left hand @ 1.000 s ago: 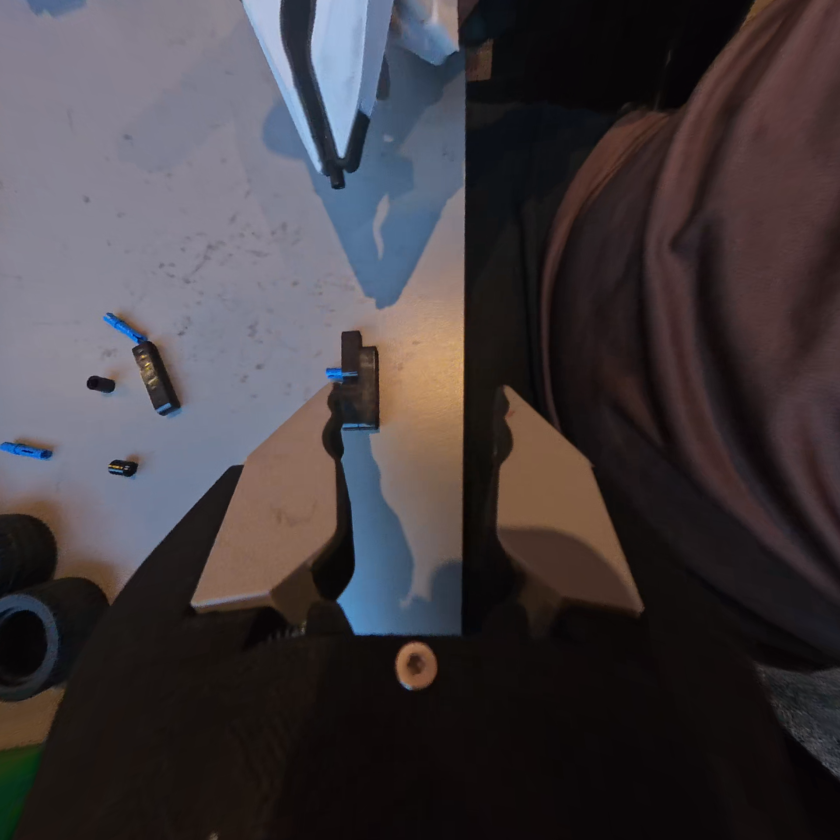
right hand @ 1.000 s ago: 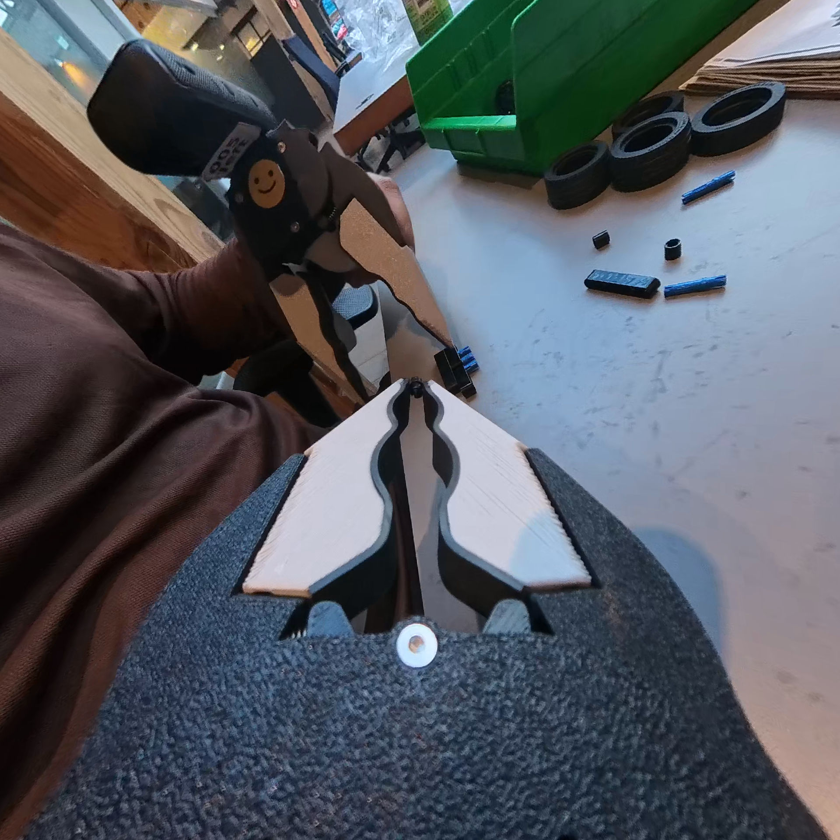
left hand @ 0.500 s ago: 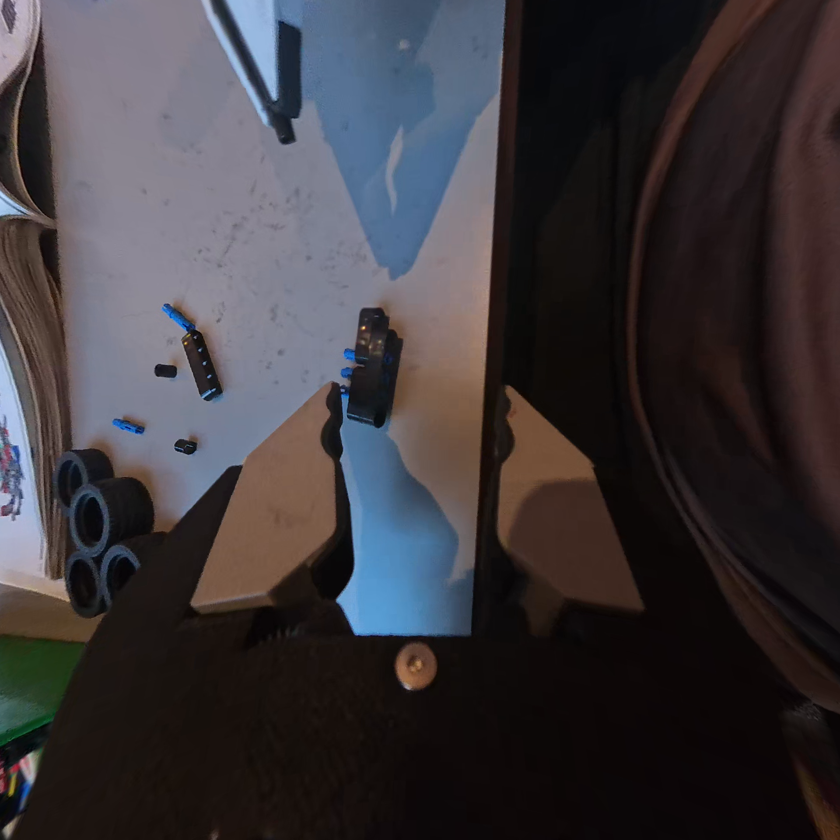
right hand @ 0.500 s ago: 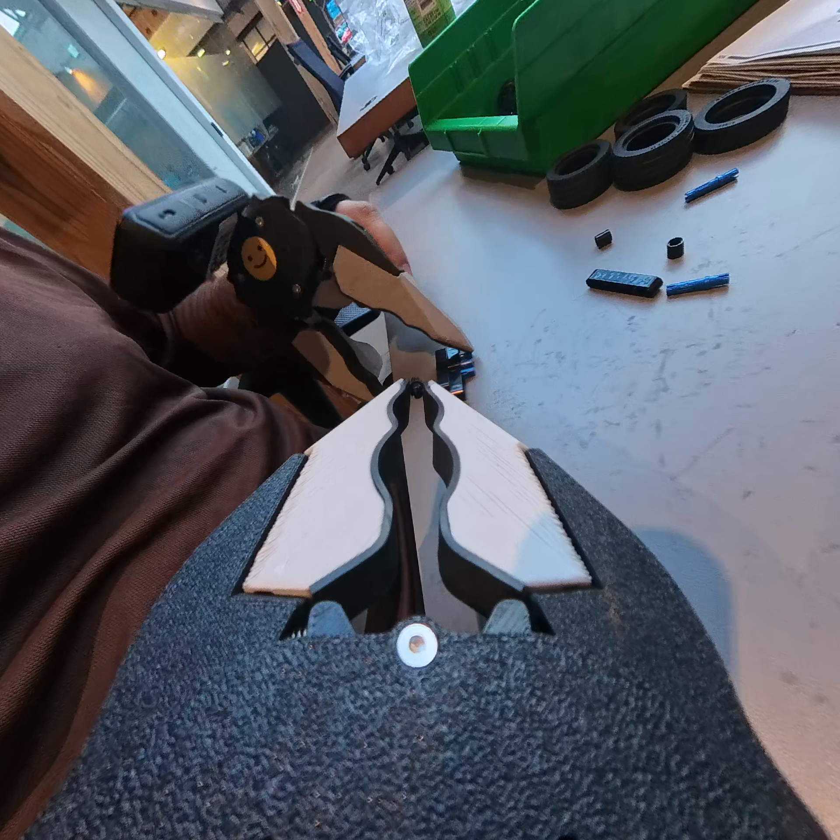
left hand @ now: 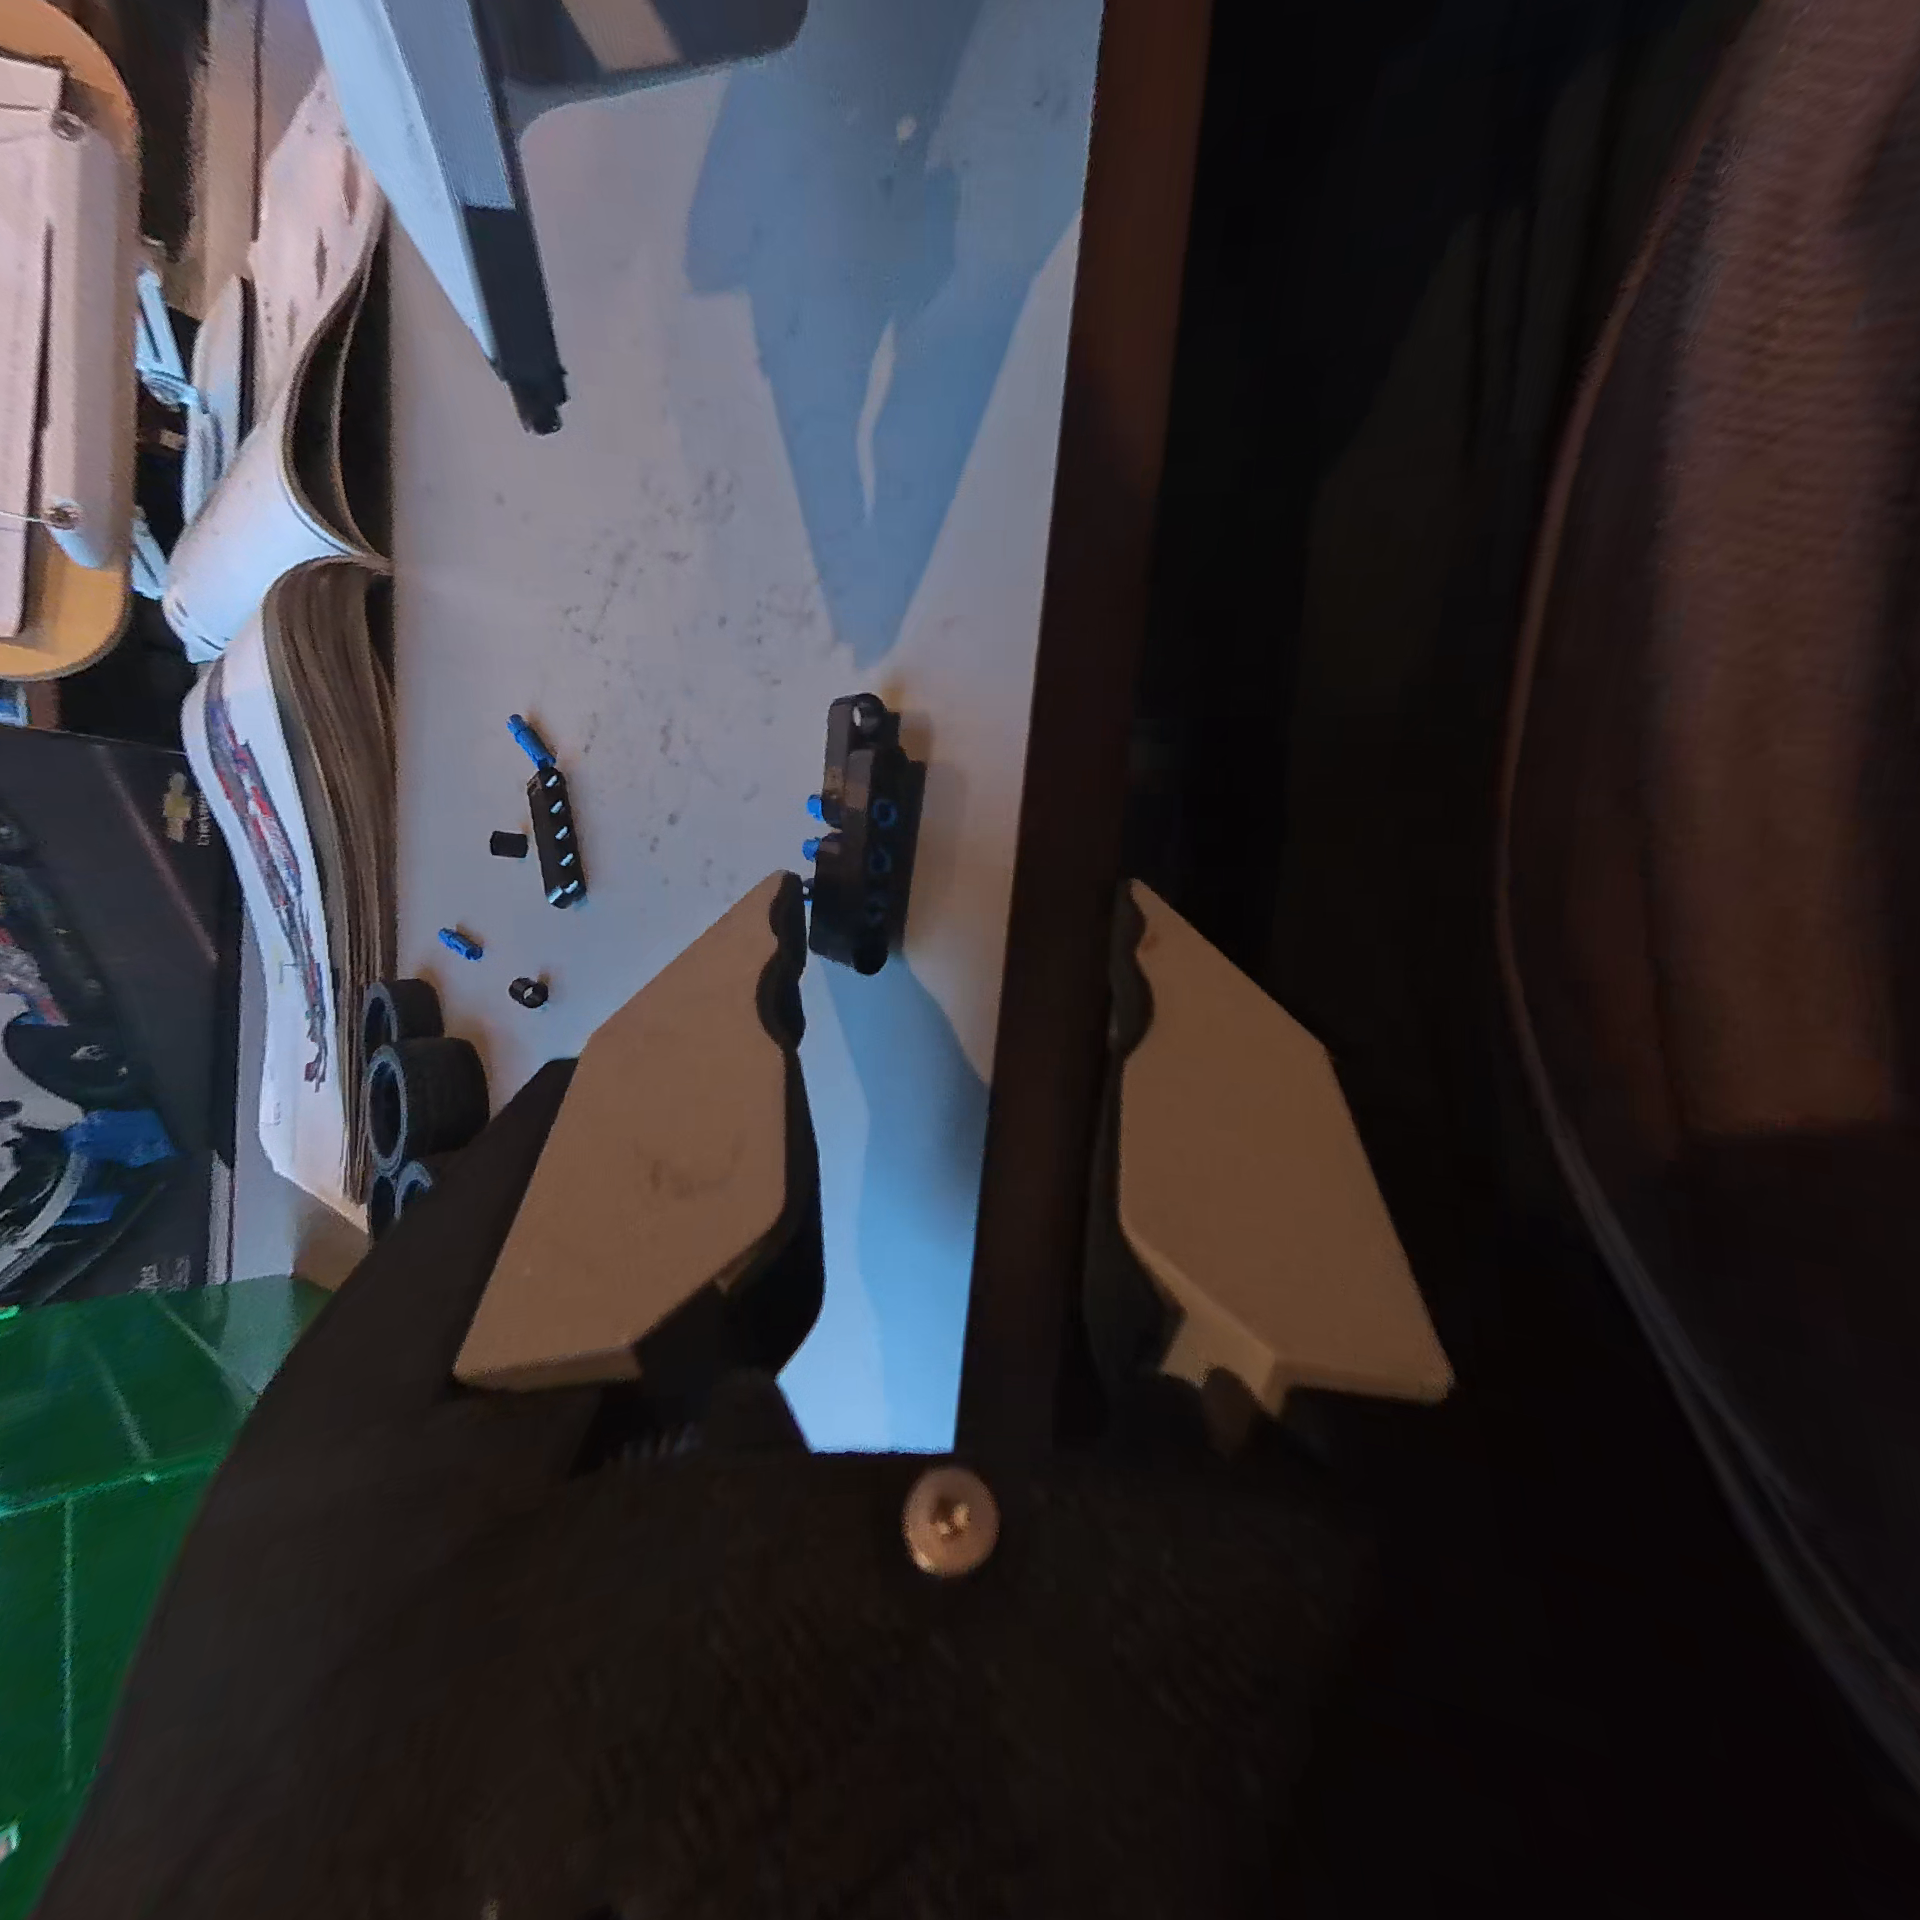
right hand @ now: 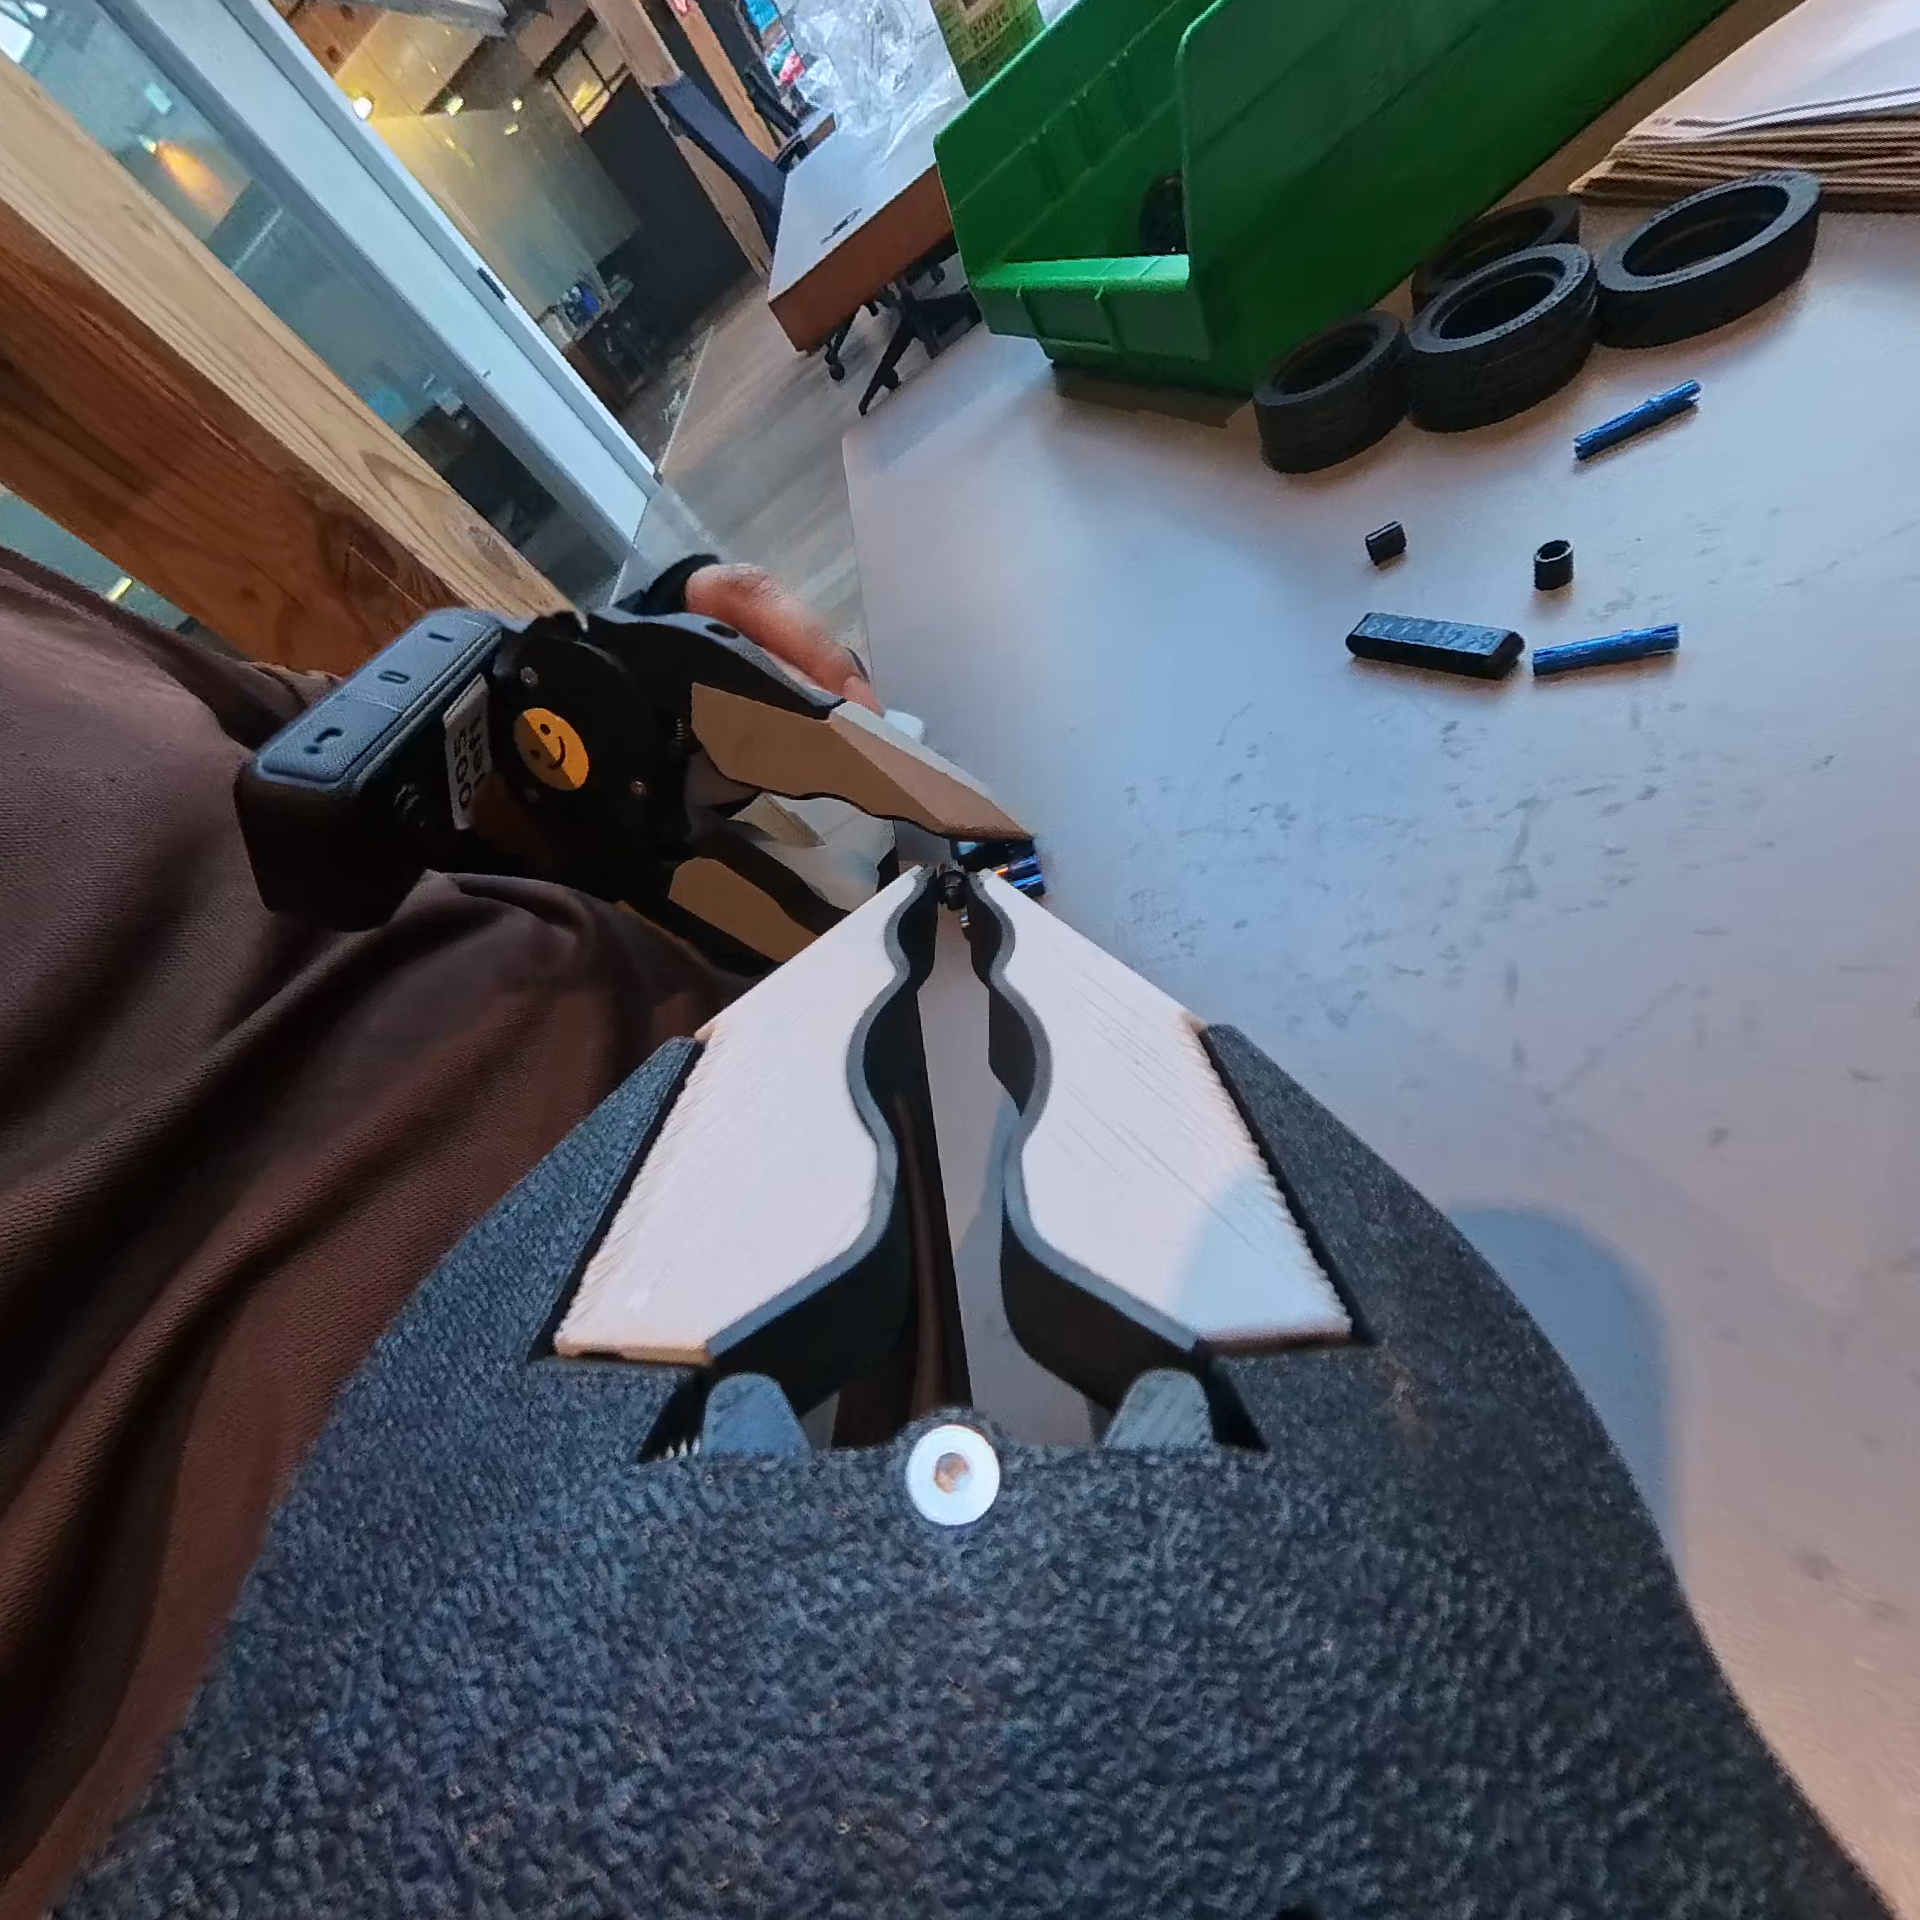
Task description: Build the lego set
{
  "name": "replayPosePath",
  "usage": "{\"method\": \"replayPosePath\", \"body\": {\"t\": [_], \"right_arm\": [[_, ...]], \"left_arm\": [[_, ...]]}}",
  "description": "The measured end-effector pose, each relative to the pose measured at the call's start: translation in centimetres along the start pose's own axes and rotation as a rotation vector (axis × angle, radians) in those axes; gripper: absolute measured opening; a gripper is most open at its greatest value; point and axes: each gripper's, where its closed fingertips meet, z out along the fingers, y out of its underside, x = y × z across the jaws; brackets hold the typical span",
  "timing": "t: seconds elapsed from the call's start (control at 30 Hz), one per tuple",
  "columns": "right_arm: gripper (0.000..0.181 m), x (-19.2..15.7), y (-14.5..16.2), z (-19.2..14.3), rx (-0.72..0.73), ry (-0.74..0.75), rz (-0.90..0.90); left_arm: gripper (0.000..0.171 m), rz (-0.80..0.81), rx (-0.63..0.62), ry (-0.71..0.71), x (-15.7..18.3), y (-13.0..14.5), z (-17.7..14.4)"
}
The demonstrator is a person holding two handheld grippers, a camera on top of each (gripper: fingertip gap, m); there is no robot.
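Observation:
A black lego assembly with blue pins (left hand: pixel 862 842) lies on the white table (left hand: pixel 644 582) close to its edge. My left gripper (left hand: pixel 954 909) is open and empty; its left fingertip (left hand: pixel 779 925) is just beside the assembly's near end, the other fingertip past the table edge. My right gripper (right hand: pixel 951 891) is shut on a small black pin (right hand: pixel 952 894); it also shows at the top of the left wrist view (left hand: pixel 535 400). In the right wrist view the left gripper's upper finger (right hand: pixel 862 769) hides most of the assembly (right hand: pixel 1023 868).
A loose black beam (right hand: pixel 1434 646), blue pins (right hand: pixel 1605 649), small black bushes (right hand: pixel 1552 564) and several black tyres (right hand: pixel 1507 332) lie farther out. A green bin (right hand: pixel 1299 156) stands behind them. Instruction booklets (left hand: pixel 312 644) and the set's box (left hand: pixel 94 1018) lie beyond. A person's brown sleeve (right hand: pixel 208 1143) is close. One gripper's finger ends stand about 9 cm off the other's.
My left gripper has drawn back and risen, still open, so more of the table shows; in the right wrist view it has tipped lower. The assembly stays on the table. My right gripper barely moved.

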Motion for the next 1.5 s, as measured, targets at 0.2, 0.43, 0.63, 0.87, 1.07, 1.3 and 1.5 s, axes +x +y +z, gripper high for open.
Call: {"method": "replayPosePath", "body": {"t": [0.2,0.43,0.63,0.87,1.07,1.3,1.5], "right_arm": [[0.005,-0.1,0.1,0.1,-0.007,0.002,-0.008],[0.005,-0.4,0.2,0.3,-0.011,0.007,-0.028],[0.005,-0.7,0.7,0.8,-0.04,0.004,-0.044],[0.005,-1.8,0.2,0.9,-0.03,-0.001,-0.099],[0.005,-3.2,0.9,1.4,-0.136,0.054,-0.293],[0.005,-1.6,2.4,1.8,-0.22,0.143,-0.279],[0.005,-0.5,2.1,1.4,-0.194,0.142,-0.213]], "left_arm": [[0.05,0.013,0.02,-0.105,0.2,-0.1,-0.3],[0.042,0.082,0.027,-0.173,0.6,-0.4,-0.8],[0.007,0.103,0.099,-0.203,0.6,-1.7,-2.1],[0.006,0.042,0.086,0.002,0.7,-1.9,-2.0],[0.005,-0.045,0.027,0.392,0.6,-2.4,-1.7],[0.005,-0.148,0.033,0.487,-1.8,-3.0,-0.9],[0.005,-0.261,0.136,0.534,-2.6,-3.6,-1.0]]}}
